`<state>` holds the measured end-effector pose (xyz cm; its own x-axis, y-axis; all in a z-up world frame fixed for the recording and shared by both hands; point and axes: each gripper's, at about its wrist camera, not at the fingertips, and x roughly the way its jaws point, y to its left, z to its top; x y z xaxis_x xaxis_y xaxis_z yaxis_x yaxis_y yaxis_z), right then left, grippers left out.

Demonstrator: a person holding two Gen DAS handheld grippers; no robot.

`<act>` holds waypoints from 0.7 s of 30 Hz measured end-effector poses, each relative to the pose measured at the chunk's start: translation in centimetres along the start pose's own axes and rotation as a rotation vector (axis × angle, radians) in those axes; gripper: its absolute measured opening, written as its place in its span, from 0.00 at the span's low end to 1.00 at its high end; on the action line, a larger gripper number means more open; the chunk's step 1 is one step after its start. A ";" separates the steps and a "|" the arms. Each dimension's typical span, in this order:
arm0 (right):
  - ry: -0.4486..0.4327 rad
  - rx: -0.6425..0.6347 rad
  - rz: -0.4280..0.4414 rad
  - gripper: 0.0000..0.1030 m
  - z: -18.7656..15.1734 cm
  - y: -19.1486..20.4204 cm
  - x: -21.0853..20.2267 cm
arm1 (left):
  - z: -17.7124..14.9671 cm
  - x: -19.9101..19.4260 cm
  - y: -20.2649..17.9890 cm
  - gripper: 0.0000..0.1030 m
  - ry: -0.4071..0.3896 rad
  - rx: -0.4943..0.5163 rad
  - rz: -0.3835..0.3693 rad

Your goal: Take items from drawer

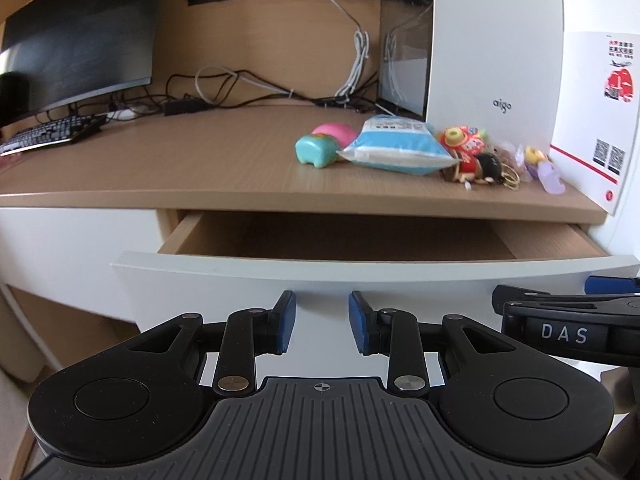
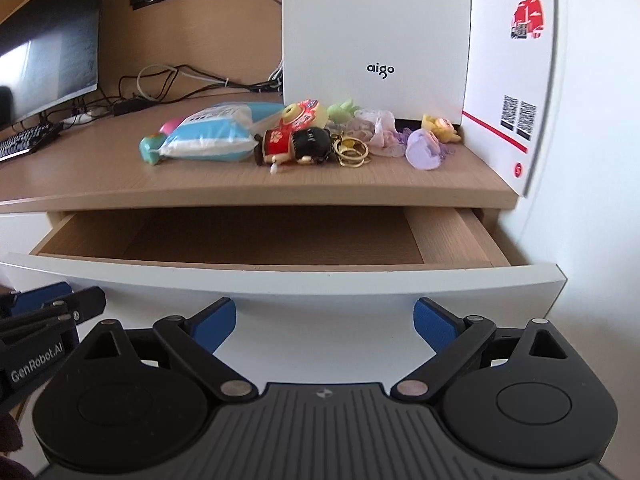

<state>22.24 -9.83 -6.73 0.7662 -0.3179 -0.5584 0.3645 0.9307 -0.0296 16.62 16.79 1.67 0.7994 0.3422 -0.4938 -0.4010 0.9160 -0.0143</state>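
The drawer (image 1: 304, 276) (image 2: 360, 276) under the desk stands pulled out; the part of its wooden inside that shows holds nothing. My left gripper (image 1: 322, 322) hangs in front of the white drawer face, open, nothing between its blue pads. To its right my right gripper (image 2: 325, 326) stands open wider, also empty. On the desktop lie a blue-white packet (image 1: 394, 144) (image 2: 210, 134), a teal toy (image 1: 318, 151), a pink toy (image 1: 336, 130), a red-black figure (image 2: 294, 142), gold rings (image 2: 352, 152), a lilac toy (image 2: 424, 148) and a yellow plush (image 2: 440, 126).
A white computer case (image 1: 496, 40) (image 2: 376, 28) stands behind the toys, a white box with a red print (image 2: 512, 72) at the right. A monitor (image 1: 80, 32), a keyboard (image 1: 48, 132) and tangled cables (image 1: 240, 88) fill the back left of the desk.
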 end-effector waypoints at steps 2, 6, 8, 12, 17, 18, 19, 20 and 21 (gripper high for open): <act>-0.013 -0.007 -0.003 0.93 0.3 0.1 1.1 | 0.4 1.1 0.0 0.32 -0.016 -0.001 -0.003; -0.058 -0.043 -0.026 0.93 0.9 0.7 3.0 | 1.2 3.1 -0.1 0.32 -0.033 -0.008 -0.002; -0.073 -0.050 -0.036 0.93 1.3 0.9 3.8 | 1.6 4.1 -0.2 0.32 -0.047 -0.004 0.001; -0.103 -0.025 -0.049 0.94 2.5 0.6 5.4 | 2.0 5.7 -0.3 0.32 -0.075 0.009 0.000; -0.125 -0.057 -0.032 1.00 3.0 0.8 6.6 | 1.5 6.8 -0.5 0.52 -0.058 -0.008 -0.015; -0.134 -0.072 -0.039 1.00 2.9 1.0 6.6 | 1.5 7.1 -0.4 0.53 -0.041 -0.019 -0.013; -0.138 -0.081 -0.045 1.00 2.7 1.1 6.6 | 1.4 7.2 -0.2 0.57 -0.031 -0.036 -0.021; -0.141 -0.084 -0.047 1.00 2.6 1.1 6.7 | 1.4 7.4 0.0 0.59 -0.024 -0.052 -0.030; -0.139 -0.082 -0.045 1.00 2.6 1.0 6.7 | 1.4 7.4 0.2 0.61 -0.018 -0.064 -0.037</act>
<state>29.11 -11.52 -8.33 0.8179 -0.3765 -0.4350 0.3604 0.9247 -0.1227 23.14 19.80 -0.76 0.8218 0.3124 -0.4766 -0.3984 0.9129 -0.0885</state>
